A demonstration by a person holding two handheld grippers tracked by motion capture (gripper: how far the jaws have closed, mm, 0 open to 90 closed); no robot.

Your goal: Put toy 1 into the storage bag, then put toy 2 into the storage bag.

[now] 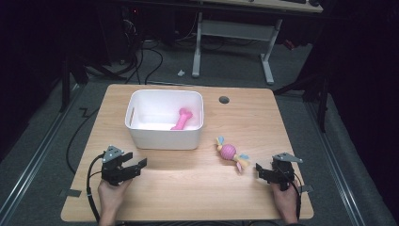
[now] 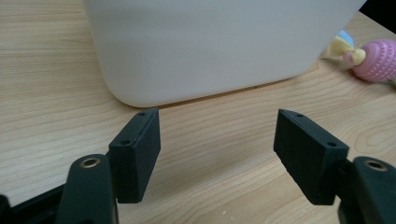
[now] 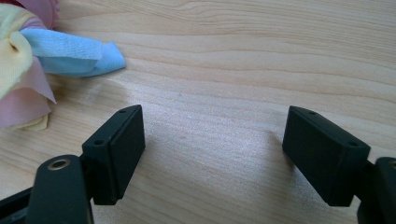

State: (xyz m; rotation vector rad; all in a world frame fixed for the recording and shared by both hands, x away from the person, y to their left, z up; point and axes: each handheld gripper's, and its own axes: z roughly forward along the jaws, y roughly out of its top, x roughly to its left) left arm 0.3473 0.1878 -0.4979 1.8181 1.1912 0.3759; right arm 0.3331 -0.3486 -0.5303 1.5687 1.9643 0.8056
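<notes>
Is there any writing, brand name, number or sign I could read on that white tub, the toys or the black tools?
None: no readable text in these pictures.
White tub: plain walls, no label or print.
Pink bone toy inside it: no marking to be seen.
Pink ball toy with cloth tails: bumps on the ball, no letters.
Left gripper and right gripper: black jaws with screw holes, no brand or number.
Wooden table: bare wood grain.

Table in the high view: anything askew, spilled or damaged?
Nothing stands out. The bone lies inside the upright bin, the ball toy lies intact on the table, and both the left gripper and right gripper are open and empty.
</notes>
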